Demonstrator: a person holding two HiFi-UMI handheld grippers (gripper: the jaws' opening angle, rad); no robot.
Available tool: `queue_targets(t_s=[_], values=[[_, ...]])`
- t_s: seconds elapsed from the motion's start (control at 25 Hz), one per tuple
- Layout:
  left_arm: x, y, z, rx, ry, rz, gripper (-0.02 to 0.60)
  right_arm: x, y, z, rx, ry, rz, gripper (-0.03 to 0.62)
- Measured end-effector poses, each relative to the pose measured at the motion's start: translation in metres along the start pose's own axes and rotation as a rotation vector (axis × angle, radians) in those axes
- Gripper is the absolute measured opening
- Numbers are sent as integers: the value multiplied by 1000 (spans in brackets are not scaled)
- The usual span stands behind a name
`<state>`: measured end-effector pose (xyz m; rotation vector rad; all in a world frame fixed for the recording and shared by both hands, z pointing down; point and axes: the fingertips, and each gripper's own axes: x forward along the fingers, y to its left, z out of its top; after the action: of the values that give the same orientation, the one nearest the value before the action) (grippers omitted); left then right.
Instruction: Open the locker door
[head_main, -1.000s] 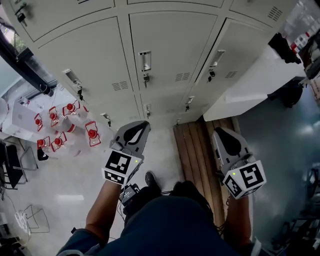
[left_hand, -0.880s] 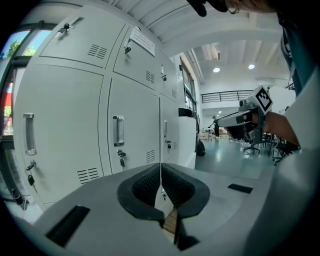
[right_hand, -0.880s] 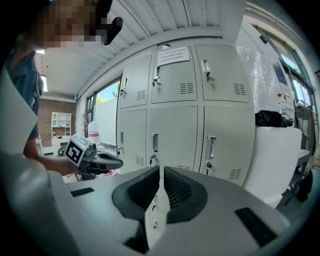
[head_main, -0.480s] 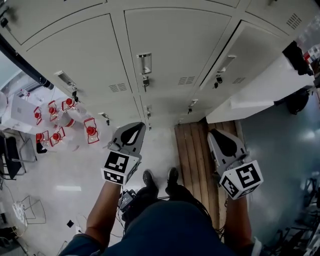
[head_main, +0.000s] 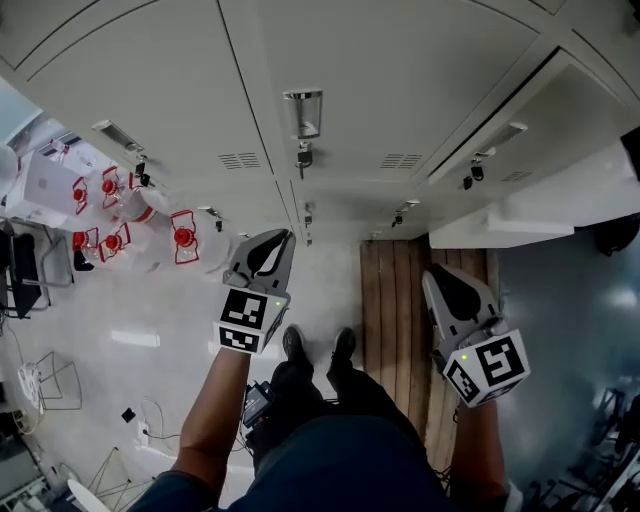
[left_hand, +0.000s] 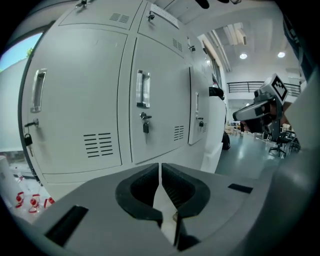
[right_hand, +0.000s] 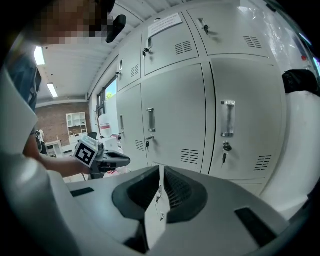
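Note:
A bank of pale grey lockers (head_main: 250, 90) fills the top of the head view. The middle door (head_main: 380, 70) has a chrome handle (head_main: 302, 110) with a key lock (head_main: 303, 157) under it, and it looks shut. The same handle (left_hand: 143, 89) faces the left gripper view; in the right gripper view a handle (right_hand: 228, 118) stands to the right. My left gripper (head_main: 283, 236) is shut and empty, short of the lockers. My right gripper (head_main: 431, 274) is also shut and empty, over the wooden boards. Neither touches a door.
A white door (head_main: 530, 215) stands out open at the right, beside my right gripper. Wooden boards (head_main: 395, 300) lie on the floor before the lockers. Several red-capped bottles (head_main: 183, 238) stand at the left. My shoes (head_main: 316, 346) are between the grippers.
Both grippers have dropped lower, staying shut. The lockers now loom larger and nearer in the head view.

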<state>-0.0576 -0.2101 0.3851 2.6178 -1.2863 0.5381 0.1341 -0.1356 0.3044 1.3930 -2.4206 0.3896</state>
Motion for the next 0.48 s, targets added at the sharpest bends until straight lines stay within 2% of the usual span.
queue_targets(t_s=[0.4, 0.48], values=[[71, 28, -78, -74, 67, 96, 25, 33, -17, -57, -2, 103, 30, 38], [84, 31, -93, -89, 86, 105, 60, 35, -19, -68, 4, 119, 31, 38]])
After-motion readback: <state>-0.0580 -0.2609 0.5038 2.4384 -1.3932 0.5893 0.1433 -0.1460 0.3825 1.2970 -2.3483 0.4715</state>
